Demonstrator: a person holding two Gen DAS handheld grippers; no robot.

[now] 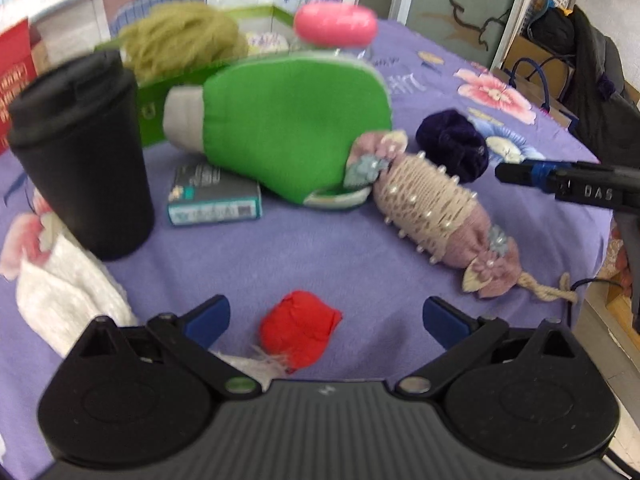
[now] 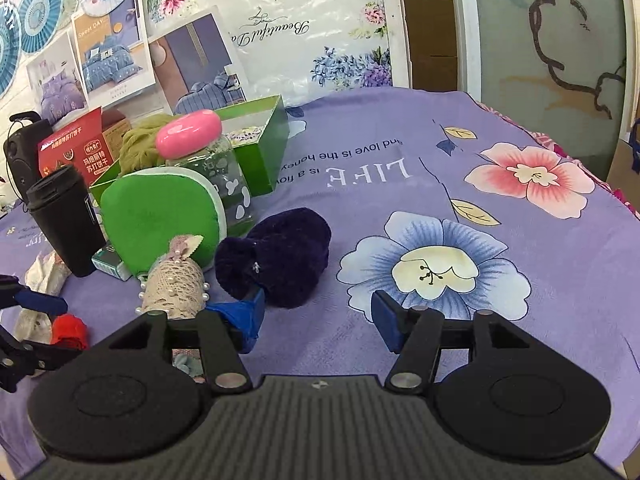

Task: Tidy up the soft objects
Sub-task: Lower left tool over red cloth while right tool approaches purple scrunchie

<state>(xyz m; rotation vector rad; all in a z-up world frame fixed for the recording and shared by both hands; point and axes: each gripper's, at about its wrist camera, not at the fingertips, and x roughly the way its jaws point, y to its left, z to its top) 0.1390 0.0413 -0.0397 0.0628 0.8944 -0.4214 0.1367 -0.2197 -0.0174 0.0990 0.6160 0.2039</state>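
Right now the left gripper hovers low over the counter with its fingers spread wide and holding nothing, and a small red cloth ball lies on the purple cover between the two blue fingertips. The ball looks light and squashy, so it should give under pressure and not slip; closing across its rounded middle seems safer than pinching the frayed white tuft at its lower edge. The right gripper is likewise released and empty, with its left fingertip just beside a dark purple plush piece. A lace-wrapped pink pouch studded with pearls lies near, leaning on a green mitt. Behind them stands a green box, probably the destination.
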